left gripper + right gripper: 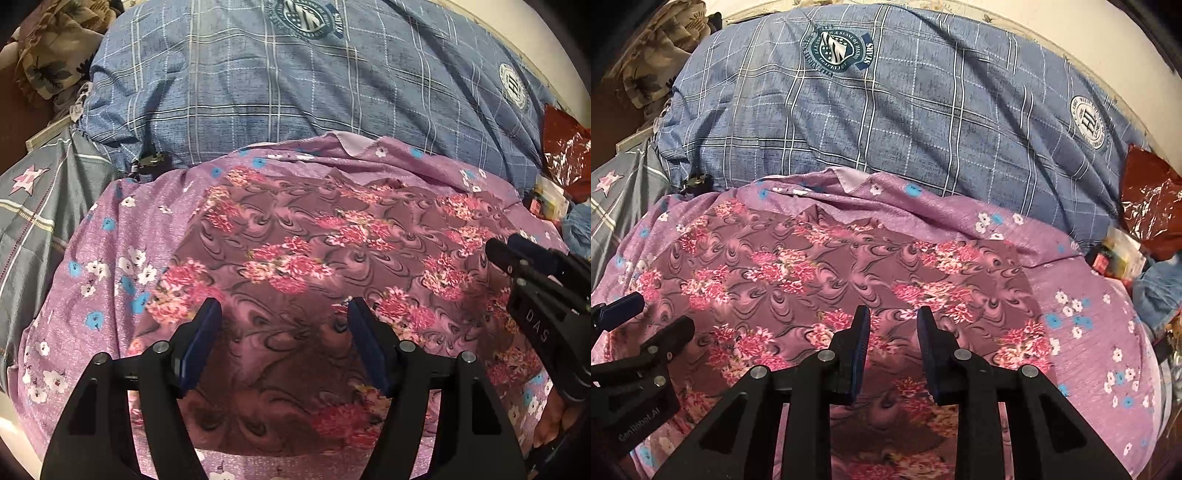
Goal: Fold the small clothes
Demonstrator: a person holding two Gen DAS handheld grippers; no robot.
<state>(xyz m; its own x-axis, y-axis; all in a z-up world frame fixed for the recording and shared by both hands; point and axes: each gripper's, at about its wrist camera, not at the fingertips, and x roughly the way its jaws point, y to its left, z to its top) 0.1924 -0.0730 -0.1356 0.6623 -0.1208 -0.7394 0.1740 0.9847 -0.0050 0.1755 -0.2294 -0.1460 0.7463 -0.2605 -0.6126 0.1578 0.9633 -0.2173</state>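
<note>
Left tool [284, 317] wide open, right tool [894, 325] narrower, seemingly empty, above floral garment [332, 251]

The near edge of the dark floral garment [295, 258] was hidden behind the left gripper [284, 317] and cut off by the frame. Whether the garment lay in one layer or several could not be told. The red plastic bag [565, 155] at the far right ran off the edge. Small packets [1115, 258] beside it were too blurred to identify.
</note>
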